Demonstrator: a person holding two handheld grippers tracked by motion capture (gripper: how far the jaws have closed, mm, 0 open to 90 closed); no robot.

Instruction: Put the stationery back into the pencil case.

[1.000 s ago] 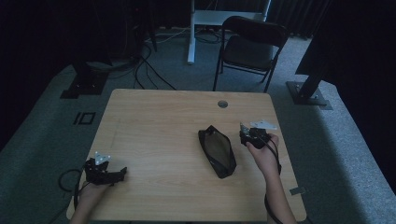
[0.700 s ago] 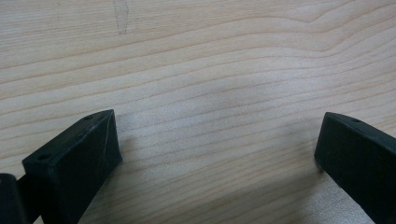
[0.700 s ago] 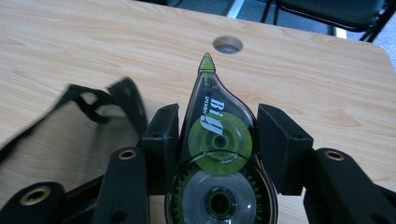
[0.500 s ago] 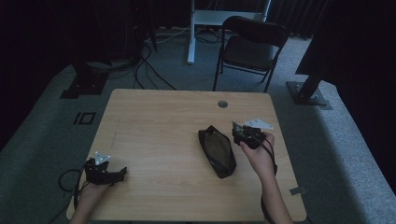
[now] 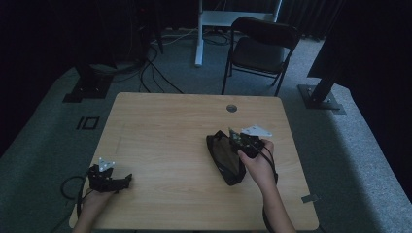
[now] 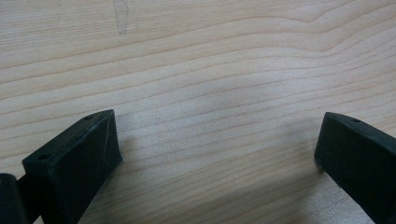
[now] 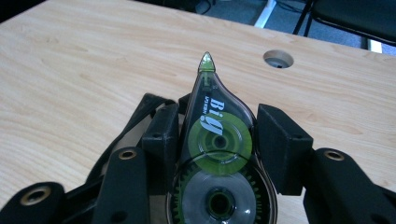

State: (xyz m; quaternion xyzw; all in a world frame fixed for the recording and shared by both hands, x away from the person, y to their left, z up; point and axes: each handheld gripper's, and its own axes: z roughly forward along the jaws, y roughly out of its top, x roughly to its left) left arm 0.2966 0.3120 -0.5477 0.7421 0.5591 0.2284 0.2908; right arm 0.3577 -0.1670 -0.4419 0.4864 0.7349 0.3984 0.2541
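1. Currently, the right gripper [image 7: 217, 140] has its jaws clamped on a correction tape dispenser [image 7: 218, 158] at centre frame of the right gripper view, one pad against each flat edge, the green tip pointing toward the top of the frame.
2. Holding the dispenser by its sides probably leaves the tip free to lead into an opening.
3. In the high view, the right gripper [image 5: 243, 141] hangs at right of centre, directly over the pencil pouch [image 5: 224, 158].
4. The pencil pouch is a dark, elongated container lying on the table [image 5: 165, 131]; its contents cannot be told.
5. The left gripper [image 6: 217, 149] has its jaws spread wide with nothing between them, idle over bare wood at lower left of the high view, clear of the work.
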